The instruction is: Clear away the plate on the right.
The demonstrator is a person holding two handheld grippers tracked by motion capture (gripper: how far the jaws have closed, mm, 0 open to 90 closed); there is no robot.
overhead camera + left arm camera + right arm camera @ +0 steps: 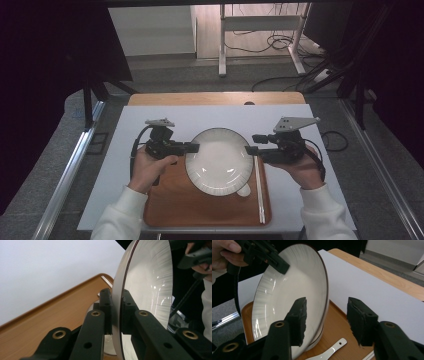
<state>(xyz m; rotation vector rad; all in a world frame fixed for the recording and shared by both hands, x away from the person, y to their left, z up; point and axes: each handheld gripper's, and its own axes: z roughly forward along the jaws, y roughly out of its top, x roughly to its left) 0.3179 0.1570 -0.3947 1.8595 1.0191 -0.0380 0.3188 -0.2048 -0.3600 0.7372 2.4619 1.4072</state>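
Note:
A white plate with a dark-lined rim hangs over the wooden tray. My left gripper is shut on the plate's left rim; in the left gripper view both pads press the rim of the plate. My right gripper is at the plate's right rim. In the right gripper view its jaws stand apart on either side of the rim of the plate, with a gap at the outer pad. The left gripper clamps the far rim there.
A white spoon and a pair of pale chopsticks lie on the tray's right side, just by the plate's near edge. The tray sits on a white mat on a wooden table. Metal rails flank the table.

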